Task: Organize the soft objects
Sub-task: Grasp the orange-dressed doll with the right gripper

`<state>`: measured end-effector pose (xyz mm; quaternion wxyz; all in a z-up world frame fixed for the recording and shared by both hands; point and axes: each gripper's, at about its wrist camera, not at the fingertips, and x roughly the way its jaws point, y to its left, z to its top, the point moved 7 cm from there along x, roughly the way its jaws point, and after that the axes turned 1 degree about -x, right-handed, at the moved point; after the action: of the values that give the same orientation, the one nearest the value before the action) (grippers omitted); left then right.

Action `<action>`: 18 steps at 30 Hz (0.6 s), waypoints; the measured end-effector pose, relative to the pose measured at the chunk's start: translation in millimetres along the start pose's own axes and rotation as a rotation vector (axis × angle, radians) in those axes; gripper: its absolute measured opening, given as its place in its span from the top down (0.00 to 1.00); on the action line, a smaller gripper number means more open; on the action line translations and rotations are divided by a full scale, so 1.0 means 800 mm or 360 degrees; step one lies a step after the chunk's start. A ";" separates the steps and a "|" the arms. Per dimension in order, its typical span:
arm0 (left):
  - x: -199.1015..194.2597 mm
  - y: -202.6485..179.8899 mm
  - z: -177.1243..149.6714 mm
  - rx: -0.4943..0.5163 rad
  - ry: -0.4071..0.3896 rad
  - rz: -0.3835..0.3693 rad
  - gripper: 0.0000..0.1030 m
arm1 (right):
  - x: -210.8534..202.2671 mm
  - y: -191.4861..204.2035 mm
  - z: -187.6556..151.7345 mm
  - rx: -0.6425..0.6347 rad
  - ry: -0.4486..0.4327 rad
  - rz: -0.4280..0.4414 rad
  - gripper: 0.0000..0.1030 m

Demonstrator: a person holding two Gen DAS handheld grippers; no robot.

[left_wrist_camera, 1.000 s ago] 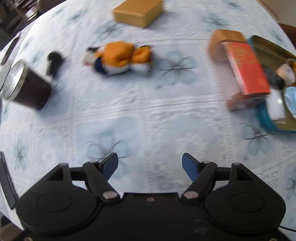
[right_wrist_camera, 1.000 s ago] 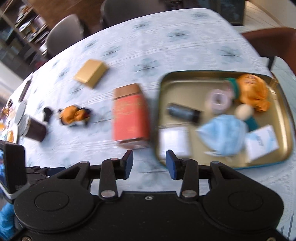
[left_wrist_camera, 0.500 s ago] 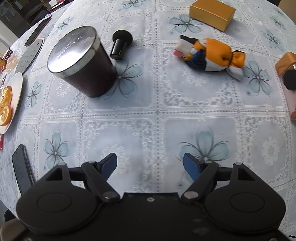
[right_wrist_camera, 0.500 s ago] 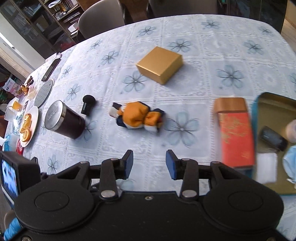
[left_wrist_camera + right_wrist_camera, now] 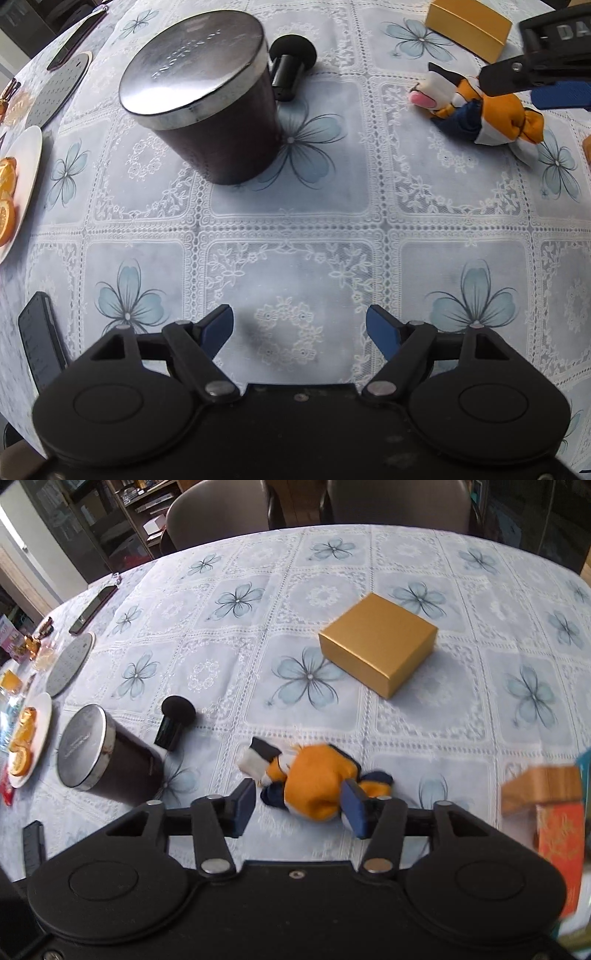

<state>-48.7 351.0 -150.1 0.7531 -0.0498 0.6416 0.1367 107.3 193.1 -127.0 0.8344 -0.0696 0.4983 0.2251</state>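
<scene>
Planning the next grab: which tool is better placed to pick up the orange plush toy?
Right. The right tool, jaws just opened, hangs over the orange plush toy, straddling it. The left tool is open over bare tablecloth, farther away.

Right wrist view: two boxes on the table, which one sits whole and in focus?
The gold box, square and sharp beyond the plush toy. The orange-red box at the right edge is blurred and cut off.

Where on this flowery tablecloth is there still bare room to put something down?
Widest bare stretch: the cloth in front of the dark lidded canister, under the left tool. More room lies beyond the gold box, toward the chairs. It is crowded around the orange plush toy, with the right tool over it, and at the left edge by the plate of orange slices.
</scene>
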 end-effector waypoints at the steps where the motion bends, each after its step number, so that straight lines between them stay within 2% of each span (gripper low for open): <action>1: 0.000 0.003 0.000 -0.0007 -0.0004 0.0003 0.25 | 0.008 0.004 0.002 -0.0039 0.0009 -0.0002 0.49; 6: 0.001 0.013 0.001 -0.0068 0.0005 -0.0009 0.25 | 0.036 0.013 0.005 -0.0230 0.0000 -0.0138 0.43; 12: -0.001 0.012 0.013 -0.0080 -0.0011 -0.0010 0.25 | 0.057 0.013 0.001 -0.0336 0.0030 -0.0138 0.38; 15: -0.003 0.009 0.022 -0.0081 -0.0019 -0.0012 0.24 | 0.054 0.013 0.000 -0.0349 0.0031 -0.0098 0.43; 18: -0.007 0.003 0.032 -0.0073 -0.0041 -0.0007 0.24 | 0.045 0.012 -0.002 -0.0382 0.0025 -0.0076 0.53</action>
<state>-26.1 358.9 -140.3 0.7604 -0.0667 0.6283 0.1504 116.4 212.0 -157.8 0.8212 -0.1828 0.4725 0.2625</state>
